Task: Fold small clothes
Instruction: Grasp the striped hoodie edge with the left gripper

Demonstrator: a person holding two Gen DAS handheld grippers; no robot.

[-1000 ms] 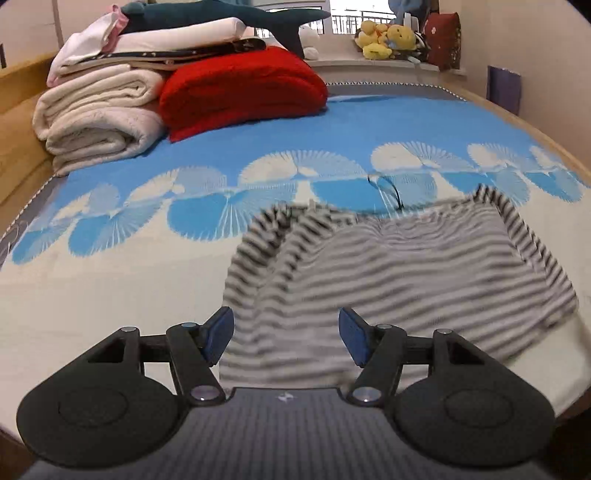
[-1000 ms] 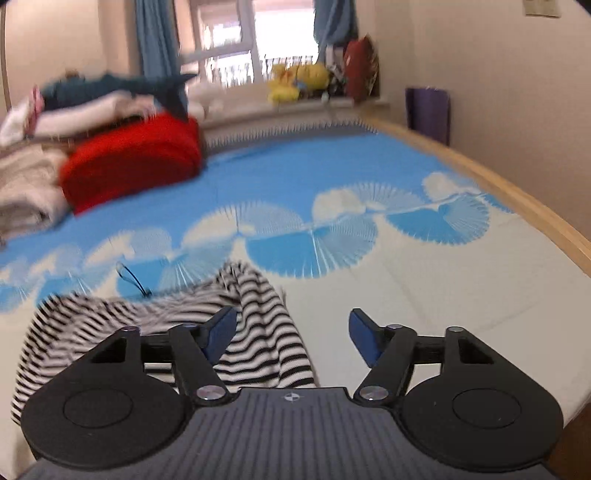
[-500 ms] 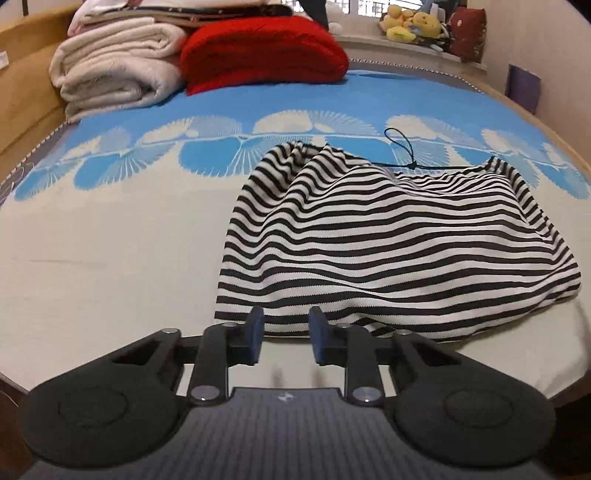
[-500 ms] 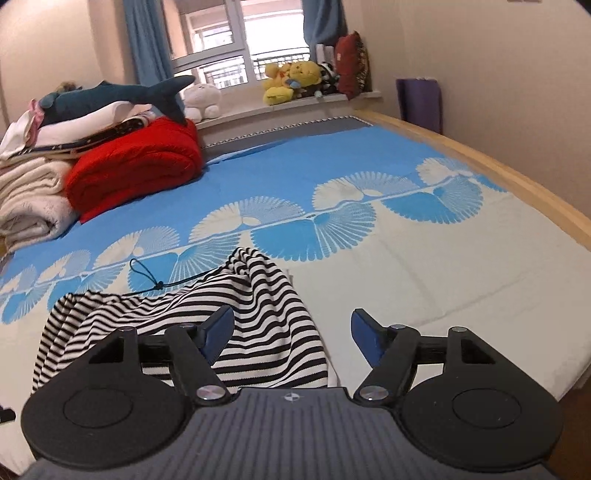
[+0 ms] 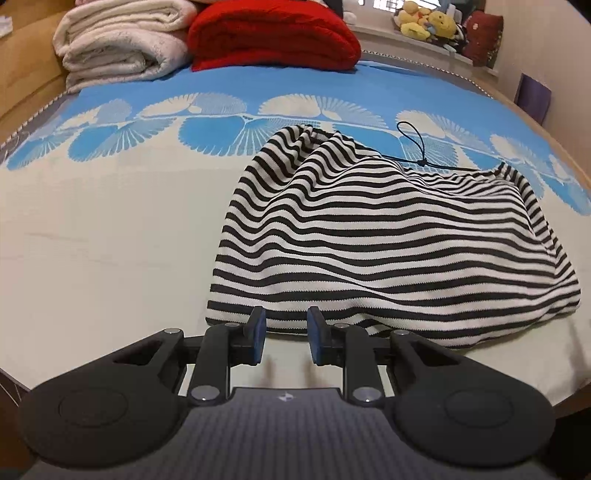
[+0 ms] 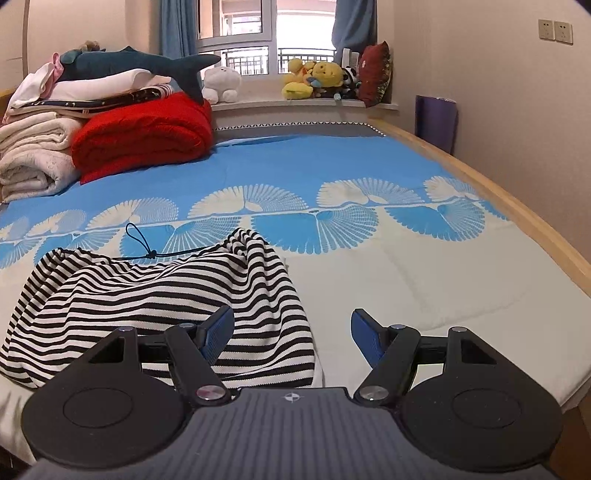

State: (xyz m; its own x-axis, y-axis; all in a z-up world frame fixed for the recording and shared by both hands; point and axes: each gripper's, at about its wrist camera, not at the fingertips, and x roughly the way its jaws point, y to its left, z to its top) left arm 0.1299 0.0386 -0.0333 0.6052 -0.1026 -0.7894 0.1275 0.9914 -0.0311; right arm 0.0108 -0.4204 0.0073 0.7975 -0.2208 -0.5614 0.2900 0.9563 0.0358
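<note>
Left gripper, jaws narrowed with nothing between them, sits at the striped garment's near hem, probably to pinch it. Right gripper gapes over its corner. Red blanket at twelve o'clock.

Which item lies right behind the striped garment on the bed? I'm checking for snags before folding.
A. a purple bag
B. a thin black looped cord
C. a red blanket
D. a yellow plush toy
B: a thin black looped cord lies on the sheet at the far edge of the striped garment.
</note>
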